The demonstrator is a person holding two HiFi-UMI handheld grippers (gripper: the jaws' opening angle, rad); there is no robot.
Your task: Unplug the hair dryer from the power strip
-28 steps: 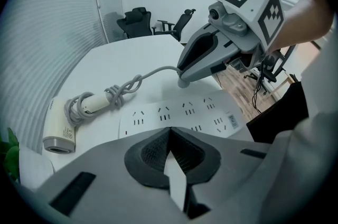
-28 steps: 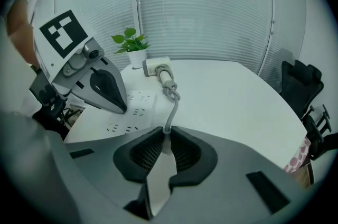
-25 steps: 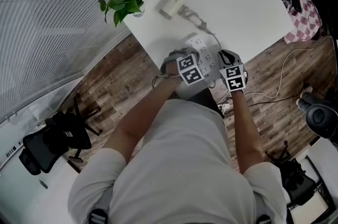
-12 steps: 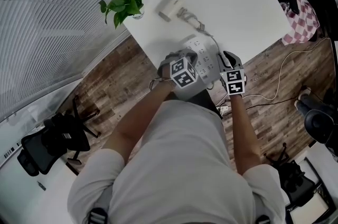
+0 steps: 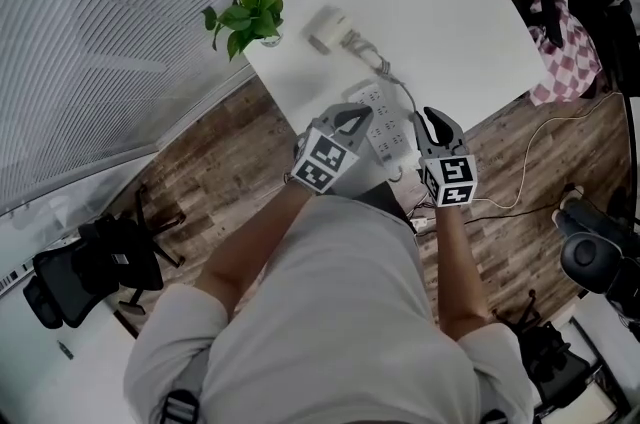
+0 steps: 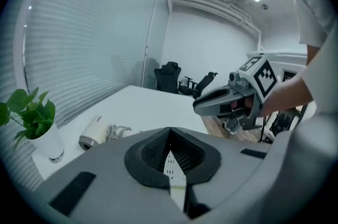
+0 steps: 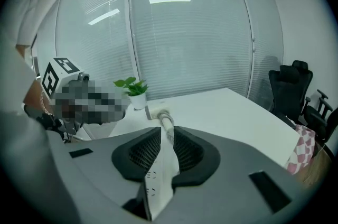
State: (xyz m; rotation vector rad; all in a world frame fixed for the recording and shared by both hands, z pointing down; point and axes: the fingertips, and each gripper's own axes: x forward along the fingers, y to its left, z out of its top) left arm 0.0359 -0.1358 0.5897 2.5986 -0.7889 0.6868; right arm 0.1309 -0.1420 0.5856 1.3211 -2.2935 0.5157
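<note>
Now both tools hang clear of the desk (image 5: 455, 7), having lifted off the power strip (image 5: 386, 124) they were crouched over a second ago. The right hand-held gripper (image 5: 433, 123) has just been opening its jaws: they stand slightly apart with nothing between them, and only the strip's sockets show through the gap, well below. The left hand-held gripper (image 5: 352, 117) has its jaws pressed together at the tips, also with nothing held.

To my eye that lift and release read as a retreat, so the pulling step is probably over. Still, no view shows the plug clearly enough to tell whether it is out of its socket.

The hair dryer (image 5: 327, 27) lies on its side near the far edge of the desk, beside a small potted plant (image 5: 248, 12) and well apart from both tools. It is a pale, compact thing. Its cord (image 5: 384, 68) is bunched in loose loops just behind it and then trails back toward the strip, which lies flat at the near edge of the desk.
</note>
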